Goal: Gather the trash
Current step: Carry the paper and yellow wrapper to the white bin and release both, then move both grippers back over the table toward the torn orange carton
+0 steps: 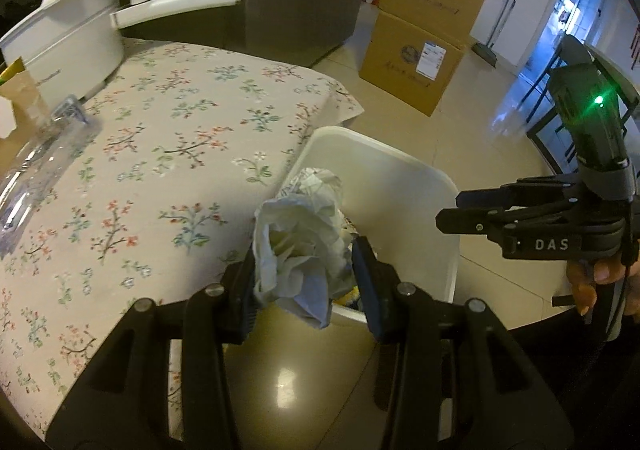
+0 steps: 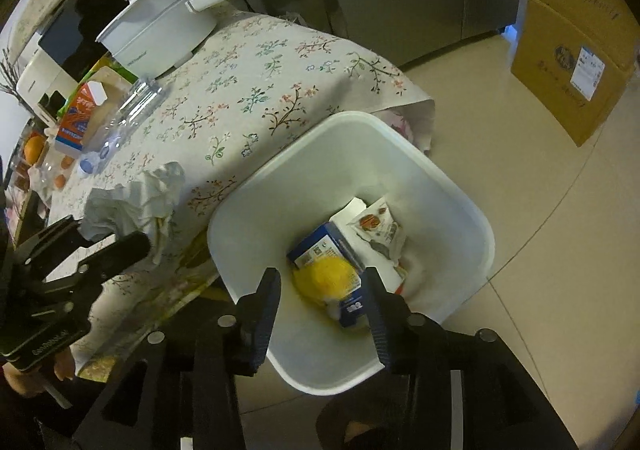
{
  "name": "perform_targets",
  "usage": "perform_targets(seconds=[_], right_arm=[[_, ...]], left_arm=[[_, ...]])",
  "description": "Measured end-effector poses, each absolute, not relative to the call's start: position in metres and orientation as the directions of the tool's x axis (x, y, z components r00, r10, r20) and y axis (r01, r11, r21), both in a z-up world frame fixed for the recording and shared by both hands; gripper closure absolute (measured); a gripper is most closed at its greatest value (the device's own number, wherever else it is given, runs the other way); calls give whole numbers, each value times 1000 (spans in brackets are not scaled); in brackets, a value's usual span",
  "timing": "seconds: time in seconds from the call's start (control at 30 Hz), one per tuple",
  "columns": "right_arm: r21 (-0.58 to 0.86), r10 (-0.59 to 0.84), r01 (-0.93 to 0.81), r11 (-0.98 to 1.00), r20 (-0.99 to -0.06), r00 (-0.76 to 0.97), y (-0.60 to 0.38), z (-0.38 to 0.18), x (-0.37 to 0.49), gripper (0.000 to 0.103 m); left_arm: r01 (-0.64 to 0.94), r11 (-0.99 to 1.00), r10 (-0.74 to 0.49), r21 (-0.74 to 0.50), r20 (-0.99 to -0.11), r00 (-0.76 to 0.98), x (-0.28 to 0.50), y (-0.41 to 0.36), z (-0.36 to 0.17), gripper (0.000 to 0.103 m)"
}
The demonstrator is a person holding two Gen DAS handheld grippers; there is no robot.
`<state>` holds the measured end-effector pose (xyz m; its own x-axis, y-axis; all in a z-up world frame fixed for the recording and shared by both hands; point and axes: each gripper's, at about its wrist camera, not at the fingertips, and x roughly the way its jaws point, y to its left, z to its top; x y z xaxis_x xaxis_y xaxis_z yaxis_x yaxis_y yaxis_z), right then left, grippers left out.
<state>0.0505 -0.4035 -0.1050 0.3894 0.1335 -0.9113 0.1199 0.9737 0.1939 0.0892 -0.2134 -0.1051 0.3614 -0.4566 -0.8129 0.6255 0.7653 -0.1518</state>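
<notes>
Your left tool (image 1: 304,282) pinched the crumpled tissue wad (image 1: 298,246) near the bench (image 1: 160,154) edge, the white bin (image 1: 400,186) just beyond and below it. Your right tool (image 2: 322,314) hung spread and empty directly over the bin's trash.

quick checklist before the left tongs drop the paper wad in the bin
1. Left tongs gripping the paper wad: ok, pads press on both sides.
2. Wad over the bin: cannot tell; it hangs near the rim beside the table, maybe not past it.
3. Right tongs empty: ok, open, nothing between the pads.
4. Right tongs out of the drop path: not ok, they hang over the bin mouth.
5. Room in the bin: ok, the carton, yellow item and wrapper lie low.
</notes>
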Motion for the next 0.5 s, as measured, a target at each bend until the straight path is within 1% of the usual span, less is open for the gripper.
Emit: perform_targets(seconds=[0.17,0.33,0.37,0.43,0.47,0.5], right_arm=[[187,120,135,973,-911,395,-410,-103,45,53],[173,101,147,974,-910,403,-413,-100,43,52],[169,96,149,974,-910,404,-413,-100,42,51],[160,85,152,975,-910,407,-415,-99,42,49],[155,81,153,976,-910,408,-415,-99,42,48],[152,77,154,976,-909,409,-415,-98,41,48]], left_arm=[[640,751,-468,-163,-815,342,90,-224,-111,58],[644,747,-470,-165,-816,336,91,-231,-115,58],[642,750,-468,-163,-816,340,92,-232,-115,54],[635,757,-460,-155,-817,348,93,-232,-115,45],[627,766,-450,-145,-817,361,94,-232,-115,36],[622,770,-449,-141,-813,372,94,-231,-114,30]])
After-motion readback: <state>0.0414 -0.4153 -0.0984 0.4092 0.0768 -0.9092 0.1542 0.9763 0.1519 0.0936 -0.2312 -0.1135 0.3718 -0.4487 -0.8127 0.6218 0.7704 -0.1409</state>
